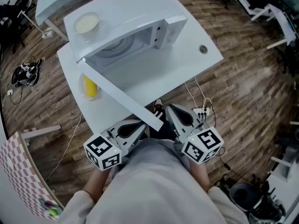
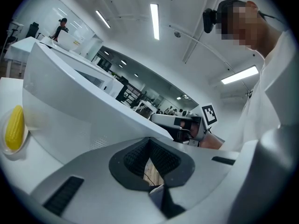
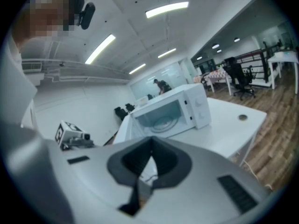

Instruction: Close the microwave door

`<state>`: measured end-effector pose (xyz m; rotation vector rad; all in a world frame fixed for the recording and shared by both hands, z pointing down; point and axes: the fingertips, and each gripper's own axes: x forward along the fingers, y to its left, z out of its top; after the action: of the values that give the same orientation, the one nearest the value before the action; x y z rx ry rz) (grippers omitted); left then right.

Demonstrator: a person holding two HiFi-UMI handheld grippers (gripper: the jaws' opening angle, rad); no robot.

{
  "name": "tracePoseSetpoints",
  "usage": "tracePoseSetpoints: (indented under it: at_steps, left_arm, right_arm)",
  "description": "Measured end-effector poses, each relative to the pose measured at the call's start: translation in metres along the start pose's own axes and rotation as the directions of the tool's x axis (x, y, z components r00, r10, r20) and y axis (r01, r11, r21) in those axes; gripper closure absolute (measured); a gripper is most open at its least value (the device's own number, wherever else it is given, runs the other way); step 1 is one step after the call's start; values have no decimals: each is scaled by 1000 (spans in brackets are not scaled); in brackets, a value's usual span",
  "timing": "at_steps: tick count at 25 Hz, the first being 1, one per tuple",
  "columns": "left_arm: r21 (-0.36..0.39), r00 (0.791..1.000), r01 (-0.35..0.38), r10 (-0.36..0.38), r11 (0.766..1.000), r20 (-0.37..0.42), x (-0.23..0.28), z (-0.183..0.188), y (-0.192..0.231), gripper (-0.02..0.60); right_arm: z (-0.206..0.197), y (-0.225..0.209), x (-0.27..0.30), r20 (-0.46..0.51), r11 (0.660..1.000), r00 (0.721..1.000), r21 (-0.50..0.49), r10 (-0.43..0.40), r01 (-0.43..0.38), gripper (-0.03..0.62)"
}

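Wood-plank flooring (image 1: 243, 78) runs under everything in my head view, and on it stands a white table with a rounded top (image 1: 187, 64) and a small round cable grommet (image 1: 202, 49) near its right edge. The boxy white microwave oven (image 1: 135, 22) sits at the back of that table with a pale round dish (image 1: 87, 23) on its roof. Its white door (image 1: 119, 93) is swung fully out toward me, reaching to just in front of my grippers. A yellow corn cob (image 1: 90, 87) lies on the tabletop on the door's left side. A pink checkered panel (image 1: 16, 167) leans at the lower left. I hold both tools low and close to my body, near the table's front edge. The left gripper (image 1: 140, 126) has its jaws together with nothing between them, only a sliver of floor showing through the hollow behind the tips. The right gripper (image 1: 174, 113) is the same, tips meeting and empty. The right gripper view alone looks into the oven, showing the glass turntable (image 3: 161, 120), the knob panel (image 3: 202, 107), black office chairs (image 3: 240, 78) and ceiling strip lights (image 3: 167, 9). The left gripper view alone shows the door's broad inner face and the corn sitting in a clear dish (image 2: 16, 146).
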<state>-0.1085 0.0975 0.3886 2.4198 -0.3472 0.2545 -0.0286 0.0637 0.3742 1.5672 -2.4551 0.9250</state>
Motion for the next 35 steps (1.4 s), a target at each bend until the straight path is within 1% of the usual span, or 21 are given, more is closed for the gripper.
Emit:
tracePoseSetpoints:
  at_steps: [12,23,32,35]
  left_arm:
    - [-8,1000,8,-8,1000,-4,25,12,8,566]
    - [-36,1000,12,-12,999,-7,44,27,15,565]
    - [-36,1000,14,-14,999,1,55,40,23,566]
    - [-51,1000,13,-12,999,9,56,43,24,565]
  right_arm:
    - [9,-24,7,-8,1000,1000,14,3,-3,572]
    - [23,-43,18,-11,999,1000,26,20,-20,572]
    - [33,-54,25,-18,999,999,26,27,-27,572]
    - [36,-56,26,-19,999,999,25,29,-29,572]
